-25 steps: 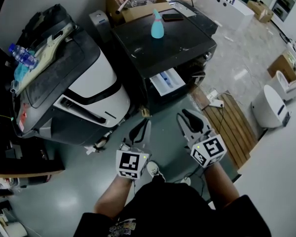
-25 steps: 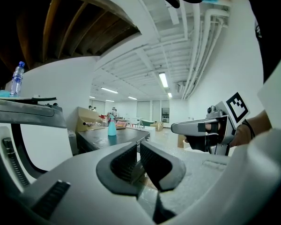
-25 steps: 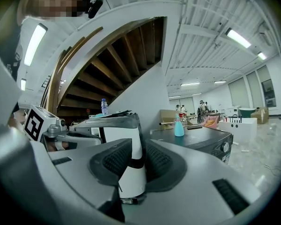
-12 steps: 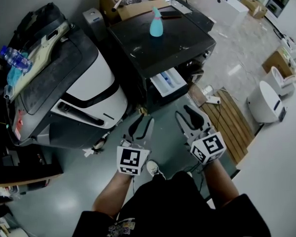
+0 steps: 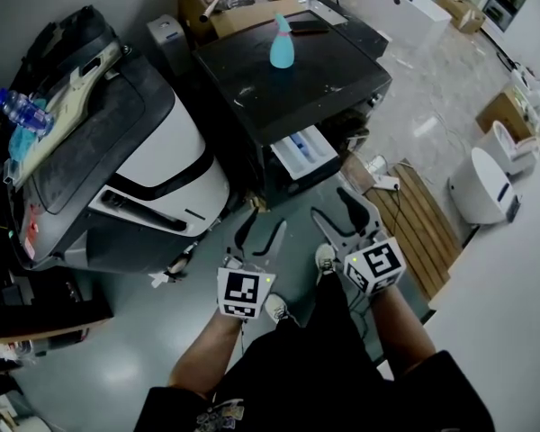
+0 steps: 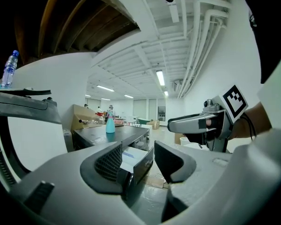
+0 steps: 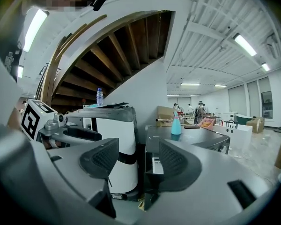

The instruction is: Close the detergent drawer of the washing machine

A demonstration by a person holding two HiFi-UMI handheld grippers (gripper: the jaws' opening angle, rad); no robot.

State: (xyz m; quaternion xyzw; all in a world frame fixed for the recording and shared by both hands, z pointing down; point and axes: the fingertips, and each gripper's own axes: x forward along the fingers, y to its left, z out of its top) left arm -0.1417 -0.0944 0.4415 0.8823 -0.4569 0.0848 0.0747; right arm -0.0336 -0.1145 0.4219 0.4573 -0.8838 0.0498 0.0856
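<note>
Left tool (image 5: 263,229) and right tool (image 5: 334,207): jaws just opened wide, nothing between them, both short of the machine. Detergent drawer (image 5: 304,151) stands pulled out of the black washing machine (image 5: 297,84). Closing not started; the push remains.

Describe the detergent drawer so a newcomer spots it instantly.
Find the black washing machine with a turquoise bottle on top, beside the white-fronted machine. The detergent drawer juts from its front top edge: the only pale open tray on that dark face.
</note>
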